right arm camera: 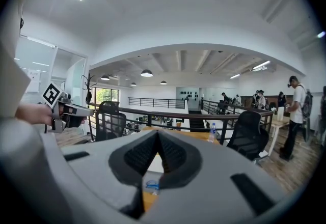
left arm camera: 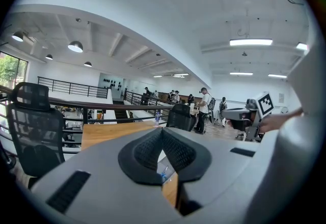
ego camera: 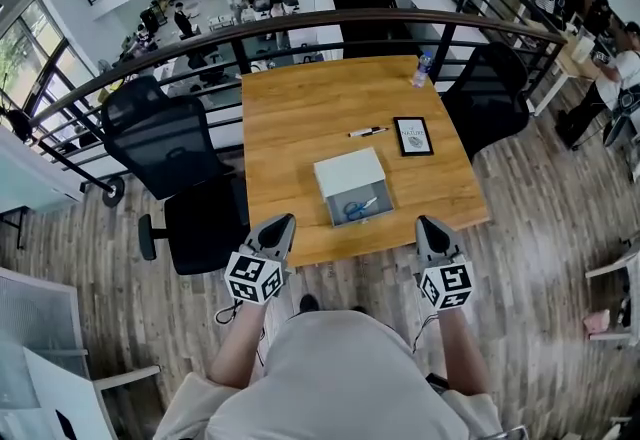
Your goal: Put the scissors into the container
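A pair of blue-handled scissors (ego camera: 356,209) lies inside the open white container (ego camera: 351,173) near the front edge of the wooden table (ego camera: 300,108). Both grippers hover just off that front edge. My left gripper (ego camera: 283,221) is to the container's left and my right gripper (ego camera: 428,224) to its right, and neither touches it. The left gripper (left arm camera: 162,130) is shut and empty, with a bit of the scissors (left arm camera: 164,173) showing below the jaws. In the right gripper view the right gripper (right arm camera: 157,134) is likewise shut and empty, above the scissors (right arm camera: 151,185).
On the table beyond the container lie a pen (ego camera: 367,131) and a black-framed card (ego camera: 413,136); a small bottle (ego camera: 421,69) stands at the far right corner. Black office chairs (ego camera: 175,153) (ego camera: 490,93) flank the table. A railing (ego camera: 300,28) runs behind it.
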{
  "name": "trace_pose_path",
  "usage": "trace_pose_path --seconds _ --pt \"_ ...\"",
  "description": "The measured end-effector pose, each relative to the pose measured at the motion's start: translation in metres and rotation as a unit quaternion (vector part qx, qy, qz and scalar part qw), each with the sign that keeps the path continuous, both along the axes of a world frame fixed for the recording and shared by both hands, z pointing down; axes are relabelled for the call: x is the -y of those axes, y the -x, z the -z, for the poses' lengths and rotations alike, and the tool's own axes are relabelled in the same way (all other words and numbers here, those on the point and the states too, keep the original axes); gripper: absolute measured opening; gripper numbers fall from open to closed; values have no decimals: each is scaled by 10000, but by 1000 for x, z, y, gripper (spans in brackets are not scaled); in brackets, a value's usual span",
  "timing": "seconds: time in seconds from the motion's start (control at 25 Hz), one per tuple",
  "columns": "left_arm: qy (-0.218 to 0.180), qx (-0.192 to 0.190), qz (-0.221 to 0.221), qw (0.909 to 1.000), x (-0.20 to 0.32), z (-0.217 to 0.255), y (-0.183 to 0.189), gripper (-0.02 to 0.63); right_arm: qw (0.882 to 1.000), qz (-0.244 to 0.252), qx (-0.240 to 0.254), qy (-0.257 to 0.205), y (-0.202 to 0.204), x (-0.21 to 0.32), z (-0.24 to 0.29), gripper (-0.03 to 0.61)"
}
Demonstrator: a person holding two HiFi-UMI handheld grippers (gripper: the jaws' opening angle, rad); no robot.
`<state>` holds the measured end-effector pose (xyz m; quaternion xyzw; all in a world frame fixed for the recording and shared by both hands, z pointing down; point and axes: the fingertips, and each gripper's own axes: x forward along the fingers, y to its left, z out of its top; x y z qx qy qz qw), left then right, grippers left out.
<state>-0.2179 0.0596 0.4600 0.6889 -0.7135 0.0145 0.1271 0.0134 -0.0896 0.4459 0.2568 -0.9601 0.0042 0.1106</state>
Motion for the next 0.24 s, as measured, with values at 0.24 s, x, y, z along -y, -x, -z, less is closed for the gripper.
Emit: trace_pose_path --seconds 0.24 --pt "-26 -2 -29 10000 0 2 3 -6 10000 -4 -50 -9 4 0 -2 3"
